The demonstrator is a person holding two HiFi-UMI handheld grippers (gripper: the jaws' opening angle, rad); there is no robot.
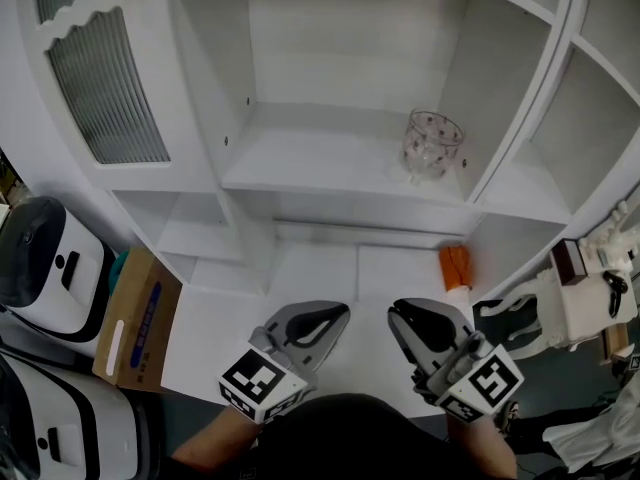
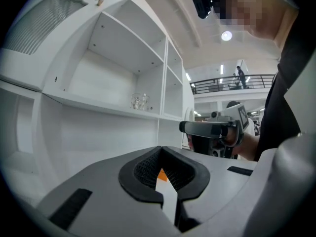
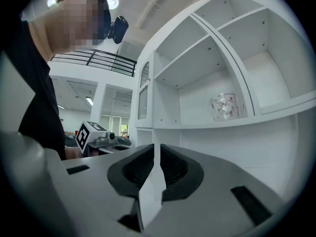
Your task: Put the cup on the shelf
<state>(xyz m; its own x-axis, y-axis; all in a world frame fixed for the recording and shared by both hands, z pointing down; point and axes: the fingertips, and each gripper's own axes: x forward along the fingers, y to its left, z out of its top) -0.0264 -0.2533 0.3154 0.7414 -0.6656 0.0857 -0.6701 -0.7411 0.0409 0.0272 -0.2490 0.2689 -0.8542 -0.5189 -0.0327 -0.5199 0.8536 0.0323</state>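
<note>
Your left tool [image 1: 337, 313], low centre, points level, jaws closed and empty. Your right tool [image 1: 400, 316] beside it is parted by a slit, also empty. The cup [image 1: 432, 144] stands on the shelf [image 1: 320, 163], upper right, with an orange object [image 1: 454, 266] below it.

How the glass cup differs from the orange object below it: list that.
The glass cup is clear with dark spots; the orange object is opaque. The glass cup stands on the shelf; the orange object sits on the lower ledge. Both are toward the right, and neither is held.
</note>
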